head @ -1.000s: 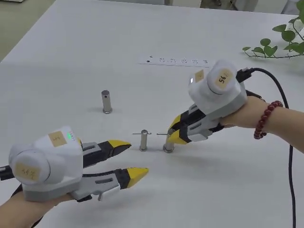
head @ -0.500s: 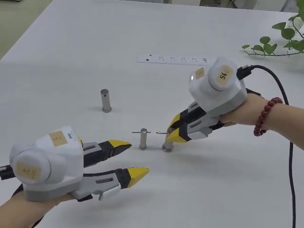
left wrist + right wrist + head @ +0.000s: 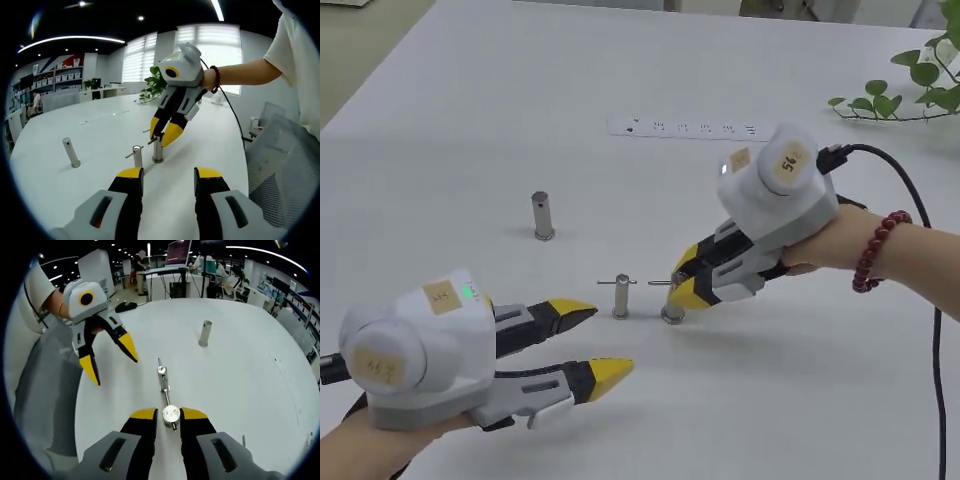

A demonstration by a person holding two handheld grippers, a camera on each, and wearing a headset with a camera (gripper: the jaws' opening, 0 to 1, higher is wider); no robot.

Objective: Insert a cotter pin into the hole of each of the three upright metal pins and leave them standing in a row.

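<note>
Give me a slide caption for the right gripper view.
Right gripper jaws bracket the nearest pin; second pin with cotter pin stands just beyond, third pin farther off, left gripper open alongside.

Three short upright steel pins stand on the flat white worktable (image 3: 440, 130). The left pin (image 3: 543, 215) is well apart and farther back, while the middle pin (image 3: 621, 297) and right pin (image 3: 672, 313) are just beside each other. The yellow-tipped right gripper (image 3: 680, 286) straddles the right pin's top — contact unclear. The matching left gripper (image 3: 611, 340) sits before the pair, apart. A white power strip (image 3: 686, 127) lies far behind, and a green leafy plant (image 3: 910, 85) is at back right.
</note>
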